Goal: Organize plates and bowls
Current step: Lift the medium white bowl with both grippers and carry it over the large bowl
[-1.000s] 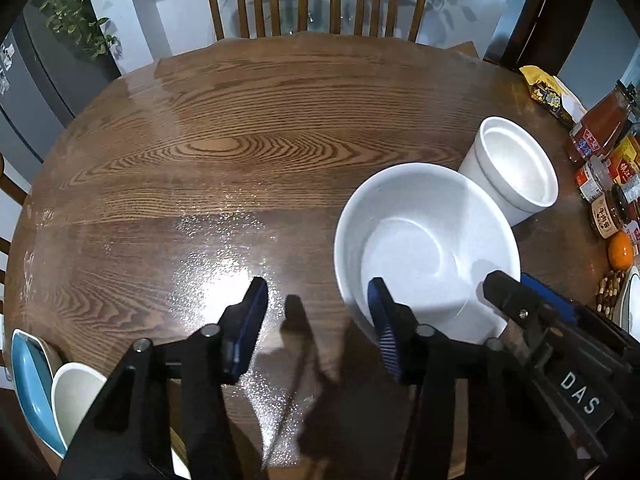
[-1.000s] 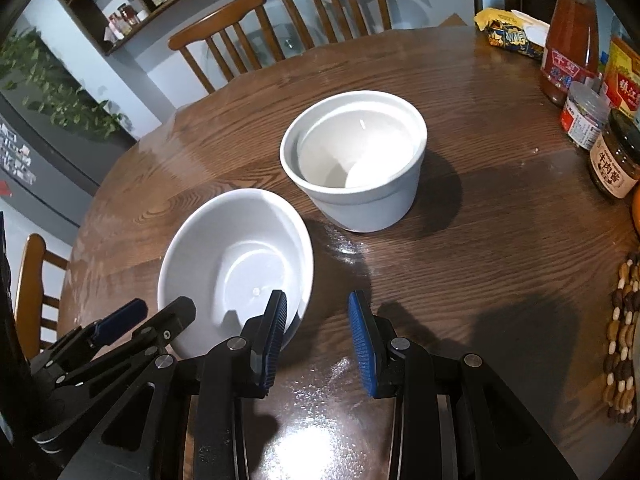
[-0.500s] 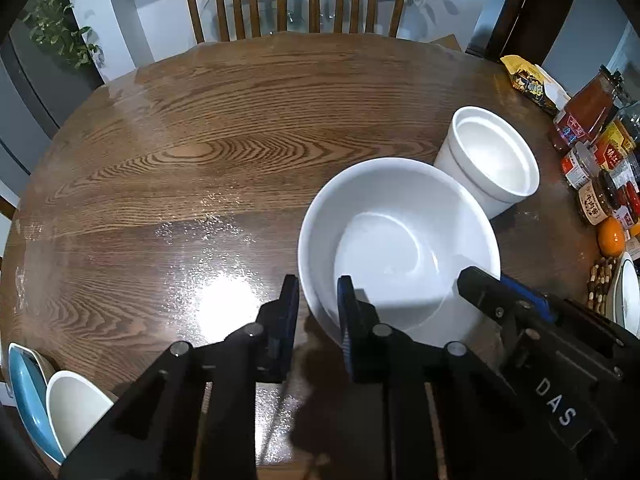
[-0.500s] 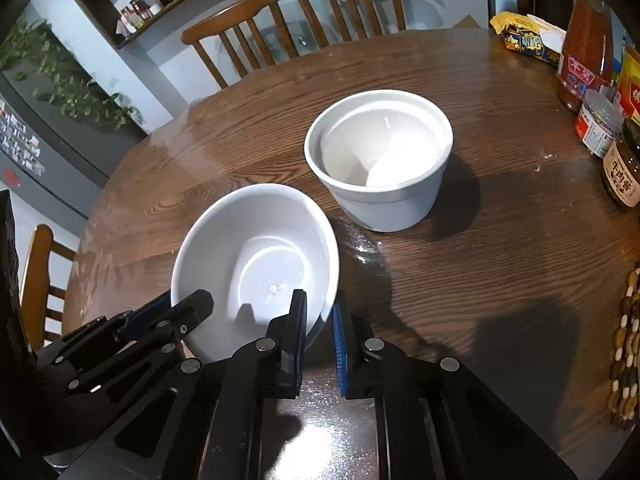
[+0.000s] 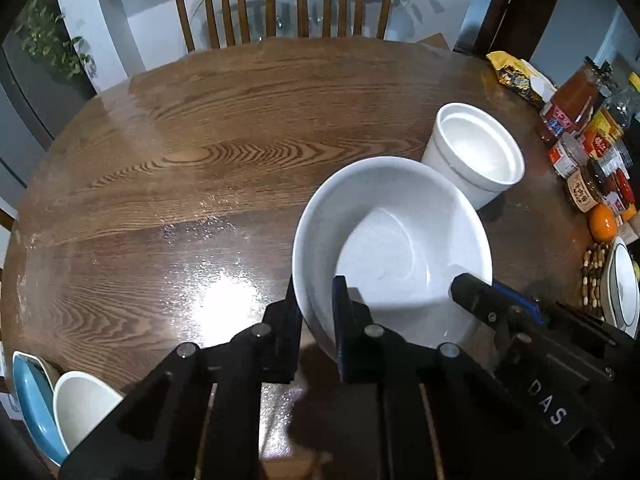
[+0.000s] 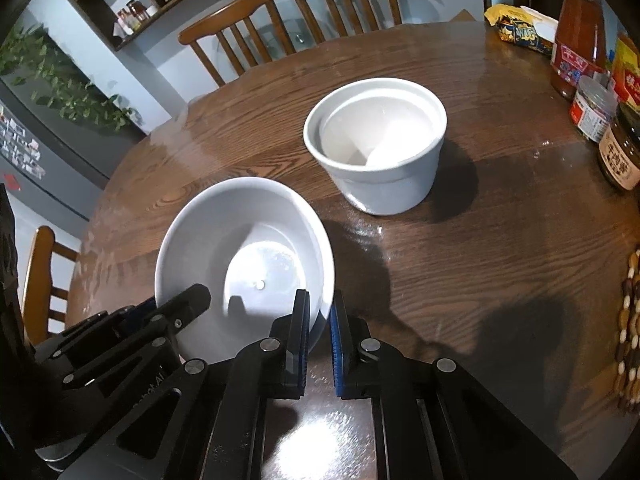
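**Bowl held at two points of its rim, round wooden desk**

Item 1. Wide white bowl: shallow, glossy, empty. Sits near the front edge of the desk, right of centre in the left wrist view. Its far rim lies just beside the white pot.

Item 2. Left gripper: jaws closing, with the bowl's near-left rim between them; one finger outside the wall, the other inside. Pads appear to press on the rim.

Item 3. Right gripper: clenched on the bowl's near-right rim, blue pads on either side of the wall. Its black body also shows at the bowl's right edge in the left wrist view.

Item 4. White pot: straight-walled, deep, upright, with a stepped inner ledge. Stands behind and to the right of the bowl.

Item 5. Jars and bottles: cluster along the desk's right edge, including a tall red sauce bottle, a yellow snack packet and an orange fruit.

Item 6. Small white cup and blue dish: at the desk's near-left edge, well apart from the bowl.

Item 7. Two wooden chairs: at the far side of the desk.
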The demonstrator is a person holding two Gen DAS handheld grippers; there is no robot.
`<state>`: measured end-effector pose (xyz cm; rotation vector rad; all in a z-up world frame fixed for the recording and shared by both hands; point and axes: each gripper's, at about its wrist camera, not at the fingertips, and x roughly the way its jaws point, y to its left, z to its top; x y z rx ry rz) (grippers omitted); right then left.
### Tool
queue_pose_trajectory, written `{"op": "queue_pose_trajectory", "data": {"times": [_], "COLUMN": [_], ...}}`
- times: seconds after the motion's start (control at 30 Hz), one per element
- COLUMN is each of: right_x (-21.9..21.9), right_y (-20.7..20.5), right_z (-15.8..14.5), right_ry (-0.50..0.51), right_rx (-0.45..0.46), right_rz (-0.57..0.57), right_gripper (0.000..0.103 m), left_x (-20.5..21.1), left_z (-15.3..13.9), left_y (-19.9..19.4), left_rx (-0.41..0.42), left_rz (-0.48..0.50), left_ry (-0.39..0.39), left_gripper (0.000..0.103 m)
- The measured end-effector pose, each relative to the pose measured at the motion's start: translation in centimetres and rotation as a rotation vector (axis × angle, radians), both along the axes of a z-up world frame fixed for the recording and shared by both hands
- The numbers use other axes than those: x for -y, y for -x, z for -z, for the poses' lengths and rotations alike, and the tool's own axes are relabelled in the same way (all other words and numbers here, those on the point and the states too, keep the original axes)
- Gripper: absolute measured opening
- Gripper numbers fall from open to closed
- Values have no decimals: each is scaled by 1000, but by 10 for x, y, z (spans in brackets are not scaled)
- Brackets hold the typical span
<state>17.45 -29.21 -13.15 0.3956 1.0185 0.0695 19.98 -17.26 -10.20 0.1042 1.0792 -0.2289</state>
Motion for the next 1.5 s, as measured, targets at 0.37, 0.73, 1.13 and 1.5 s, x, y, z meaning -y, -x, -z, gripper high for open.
{"op": "queue_pose_trajectory", "data": {"times": [0.37, 0.73, 1.13, 1.5], "right_x": [3, -9, -18, -67], "right_y": [30, 72, 127, 147], "right_z": [-24, -49, -61, -70], "right_ry": [6, 58, 76, 74], "right_rx": [52, 107, 165, 198], "right_rz": [36, 77, 102, -4], "right_gripper": [11, 11, 11, 11], "left_x": [-3, -10, -24, -77], "left_z": [-23, -41, -51, -63], "left_y": [32, 65, 110, 139], "left_rx": [65, 88, 120, 147], "left_rz": [68, 111, 163, 89], "left_ry": [-4, 55, 69, 63], "left_gripper": [12, 12, 13, 13]}}
